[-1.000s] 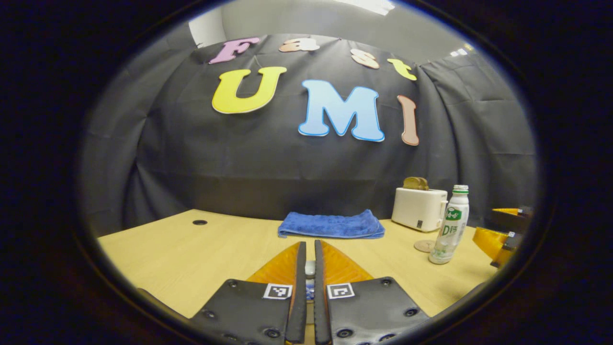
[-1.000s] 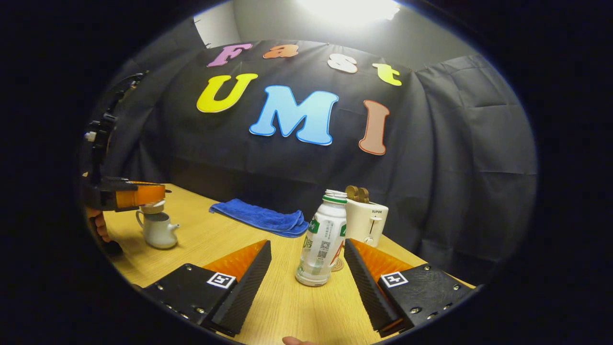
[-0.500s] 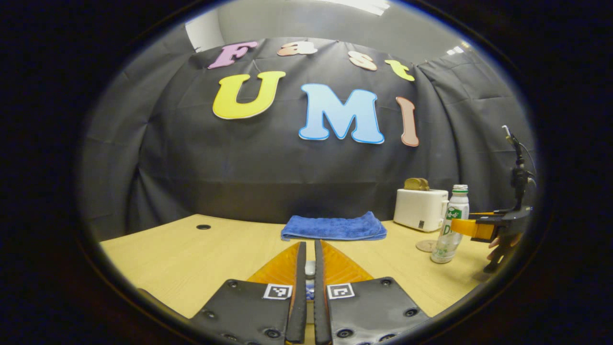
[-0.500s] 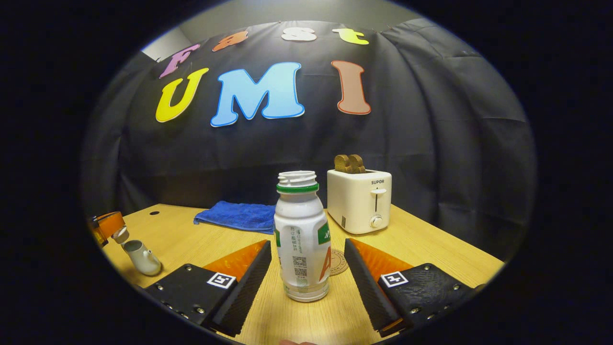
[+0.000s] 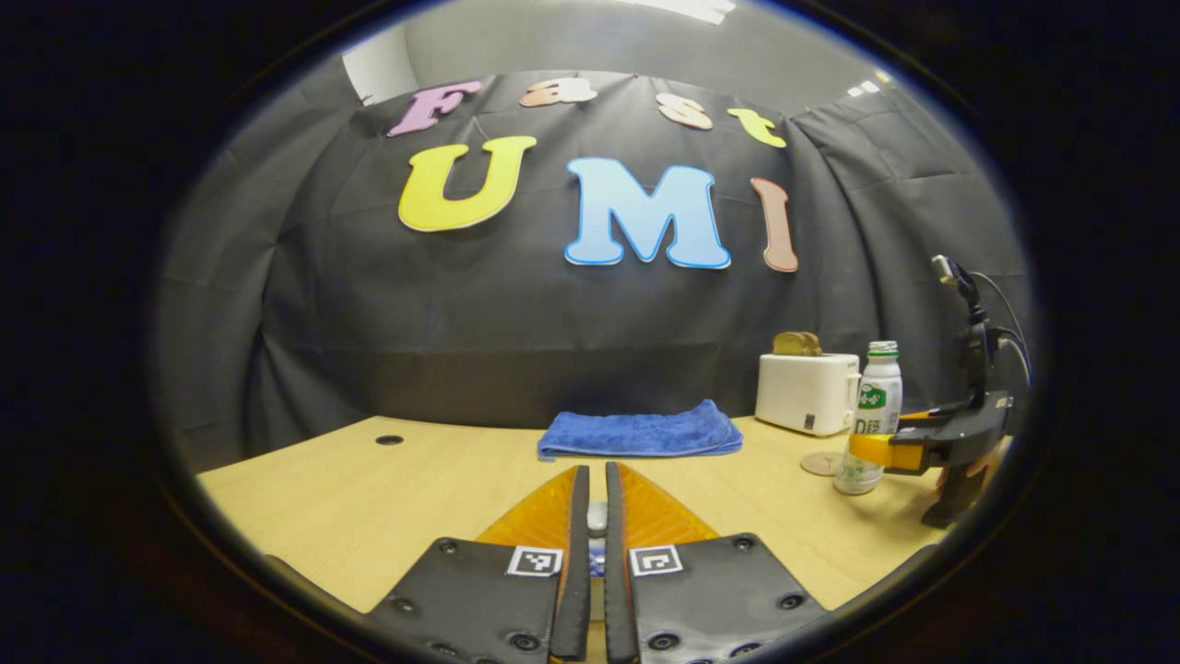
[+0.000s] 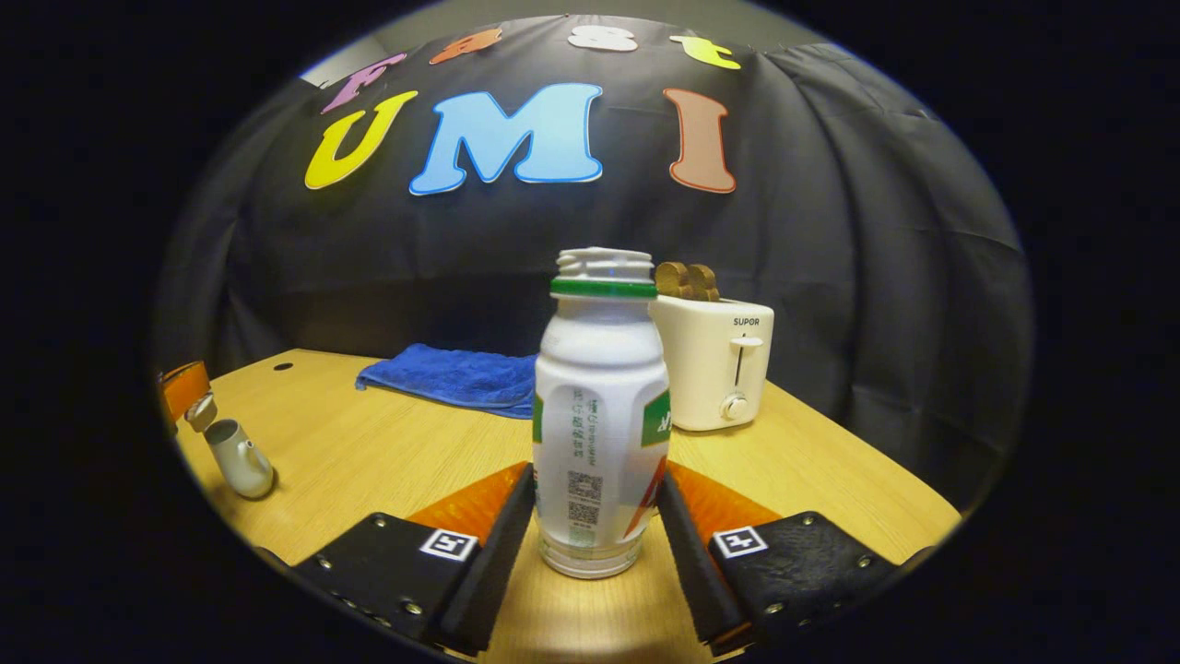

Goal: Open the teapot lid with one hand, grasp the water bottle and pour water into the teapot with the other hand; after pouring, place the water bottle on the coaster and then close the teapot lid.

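Observation:
A white water bottle (image 6: 601,406) with a green neck ring and no cap stands on the wooden table. My right gripper (image 6: 595,470) has a finger pressed on each side of it. In the left gripper view, that bottle (image 5: 871,415) stands at the far right, with the right gripper (image 5: 899,450) around it and the round coaster (image 5: 820,463) just left of it. My left gripper (image 5: 590,470) is shut on the small white lid (image 5: 597,516). In the right gripper view, it (image 6: 184,392) holds the lid (image 6: 198,412) above the open white teapot (image 6: 238,458).
A white toaster (image 6: 719,369) with bread in its slots stands behind the bottle. A folded blue towel (image 5: 641,433) lies at the back of the table (image 5: 369,507). A small round hole (image 5: 389,440) sits at the table's back left.
The right gripper moved forward around the bottle and its fingers narrowed onto the bottle's sides. The left gripper has kept the lid held above the teapot.

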